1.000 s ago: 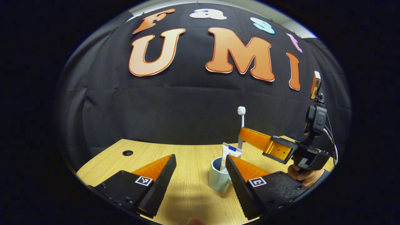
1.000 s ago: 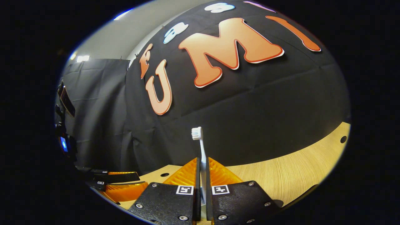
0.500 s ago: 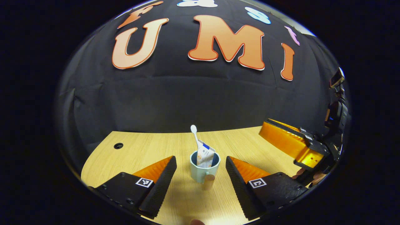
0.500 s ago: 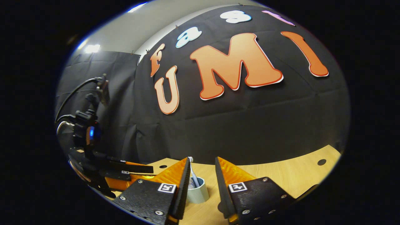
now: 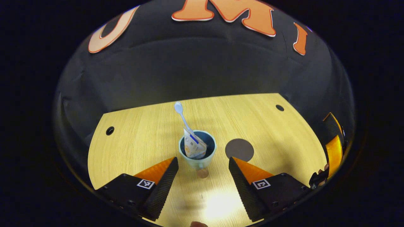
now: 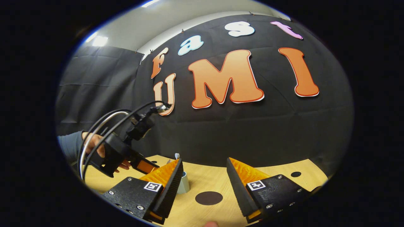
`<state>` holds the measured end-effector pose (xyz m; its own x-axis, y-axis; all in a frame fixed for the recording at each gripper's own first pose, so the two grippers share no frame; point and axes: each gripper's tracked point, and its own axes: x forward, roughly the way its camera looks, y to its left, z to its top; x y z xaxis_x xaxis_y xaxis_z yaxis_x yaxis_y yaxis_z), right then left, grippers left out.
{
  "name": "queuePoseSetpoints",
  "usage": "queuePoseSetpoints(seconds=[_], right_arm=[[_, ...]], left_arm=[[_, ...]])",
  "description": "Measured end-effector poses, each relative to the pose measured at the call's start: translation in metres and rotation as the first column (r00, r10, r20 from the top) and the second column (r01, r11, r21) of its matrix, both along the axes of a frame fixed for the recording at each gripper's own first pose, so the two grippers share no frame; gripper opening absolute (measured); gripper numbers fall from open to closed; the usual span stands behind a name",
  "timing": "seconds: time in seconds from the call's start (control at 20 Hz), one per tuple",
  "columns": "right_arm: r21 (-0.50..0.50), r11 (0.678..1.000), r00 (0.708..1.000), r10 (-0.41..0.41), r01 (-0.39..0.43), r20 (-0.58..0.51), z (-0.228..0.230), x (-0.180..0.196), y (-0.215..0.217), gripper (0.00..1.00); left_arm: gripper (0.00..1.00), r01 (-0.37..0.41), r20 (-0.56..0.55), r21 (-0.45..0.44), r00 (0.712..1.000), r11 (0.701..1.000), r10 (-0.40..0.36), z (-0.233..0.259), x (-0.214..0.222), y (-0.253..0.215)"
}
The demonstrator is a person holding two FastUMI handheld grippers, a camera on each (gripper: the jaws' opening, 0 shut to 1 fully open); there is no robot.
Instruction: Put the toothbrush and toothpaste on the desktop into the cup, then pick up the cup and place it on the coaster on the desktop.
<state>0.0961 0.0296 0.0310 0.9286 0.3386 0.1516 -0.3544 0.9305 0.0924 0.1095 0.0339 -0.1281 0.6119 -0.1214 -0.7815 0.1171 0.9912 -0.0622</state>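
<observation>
Biggest risk imo is tipping: the pale blue ceramic cup (image 5: 198, 152) is top-heavy, with the white plastic toothbrush (image 5: 183, 118) leaning out toward 11 o'clock and the crumpled white toothpaste tube (image 5: 194, 147) inside, so an off-centre squeeze or a bump on its small handle could knock it over. The left gripper (image 5: 202, 167) is spread wide, empty, cup at 12 o'clock just past its tips. Dark round coaster (image 5: 239, 149) sits at 3 o'clock of the cup on the light wooden desktop (image 5: 142, 138). The right gripper (image 6: 203, 176) hangs released too

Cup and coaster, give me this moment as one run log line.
toothbrush, toothpaste: in cup | cup: on desktop, beside coaster | both tools open
</observation>
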Motion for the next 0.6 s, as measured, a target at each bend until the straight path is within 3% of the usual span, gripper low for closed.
queuePoseSetpoints(seconds=[0.1,0.4,0.5,0.6], right_arm=[[-0.043,0.999,1.000,-0.004,0.004,-0.008,-0.013,-0.011,0.000,0.87],[-0.067,0.998,1.000,-0.007,0.008,0.004,-0.021,-0.038,-0.016,0.91],[-0.073,0.997,0.999,-0.006,0.004,-0.035,-0.038,-0.046,-0.020,0.91],[-0.089,0.996,0.999,-0.014,0.011,-0.039,-0.047,-0.053,-0.021,0.91]], left_arm=[[0.96,0.019,-0.113,0.028,0.994,0.999,-0.016,-0.010,0.002,-0.004],[0.93,0.035,-0.251,0.121,0.968,0.992,-0.003,-0.015,0.006,-0.007],[0.86,0.047,-0.282,0.152,0.959,0.987,-0.002,-0.010,0.006,-0.002],[0.52,0.042,-0.298,0.167,0.955,0.985,0.009,-0.018,0.004,0.004]])
